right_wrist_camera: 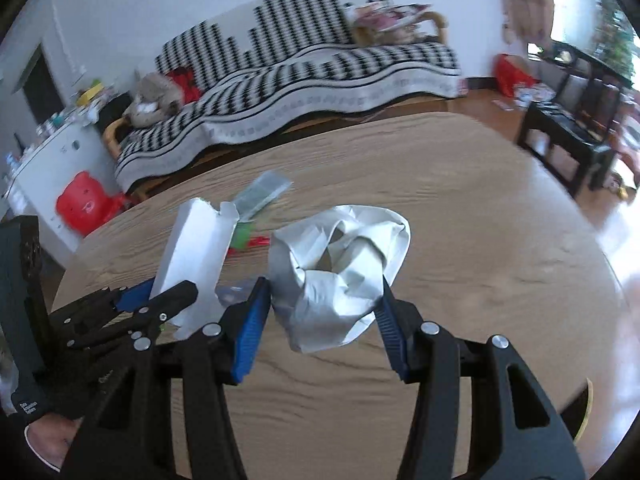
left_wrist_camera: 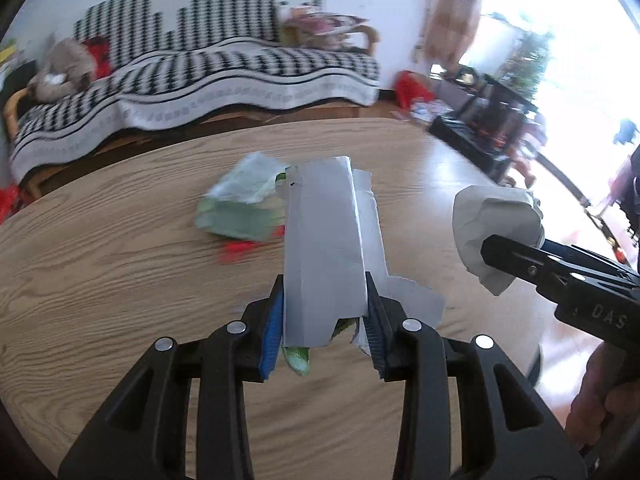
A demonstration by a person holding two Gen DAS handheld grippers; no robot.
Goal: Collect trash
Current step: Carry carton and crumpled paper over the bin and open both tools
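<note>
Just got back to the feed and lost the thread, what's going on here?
A person is clearing trash off the wooden table with two handheld grippers. The left gripper has its jaws closed on a torn white paper carton, raised over the table. The right gripper holds a crumpled white tissue. A greenish plastic wrapper and a small red scrap lie on the table, not yet collected.
</note>
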